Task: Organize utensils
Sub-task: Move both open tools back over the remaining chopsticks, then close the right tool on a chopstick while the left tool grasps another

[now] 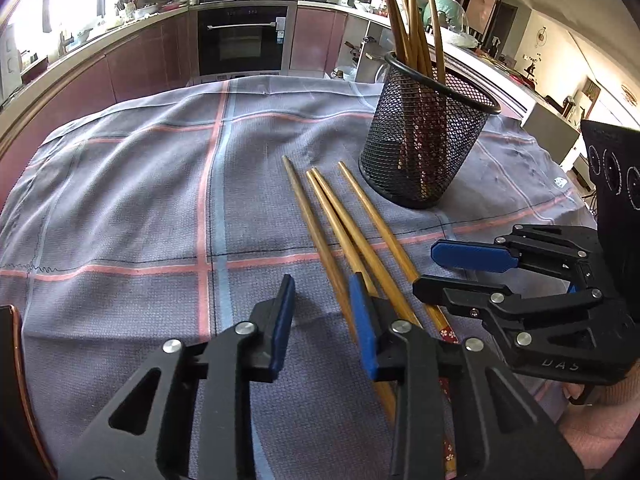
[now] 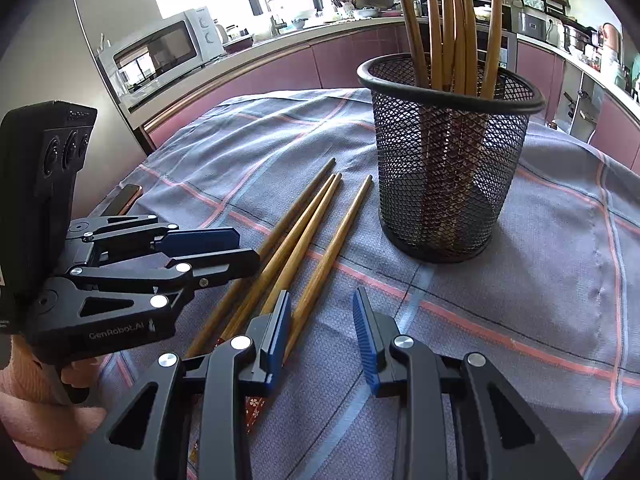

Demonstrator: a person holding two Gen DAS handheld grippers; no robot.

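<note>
Four loose wooden chopsticks (image 1: 348,236) lay side by side on the cloth, tips pointing away from me toward the black mesh holder (image 1: 428,140). From my left gripper (image 1: 326,320) they sat just under and to the right of its right finger; that blue pad (image 1: 362,324) overlapped two of them in the left wrist view, but nothing sat between the pads. Its jaws stood apart with only cloth in the gap, so I had it released.

My right gripper (image 2: 324,332) hovered low on the other side of the sticks. Its left pad (image 2: 278,340) lay just beside the outermost chopstick (image 2: 328,256), and I could not tell whether it touched. Its jaws were parted too, gripping nothing.

The mesh holder (image 2: 448,160) stood upright ahead of the right gripper, near the chopstick tips but apart from them, with a bundle of chopsticks (image 2: 452,20) standing in it and fanning above the rim.

Everything rested on a grey-blue checked cloth (image 1: 140,200) with pink and pale blue stripes. Beyond the left gripper ran a kitchen counter with a built-in oven (image 1: 242,40); a white microwave (image 2: 160,52) stood far left of the right gripper.
</note>
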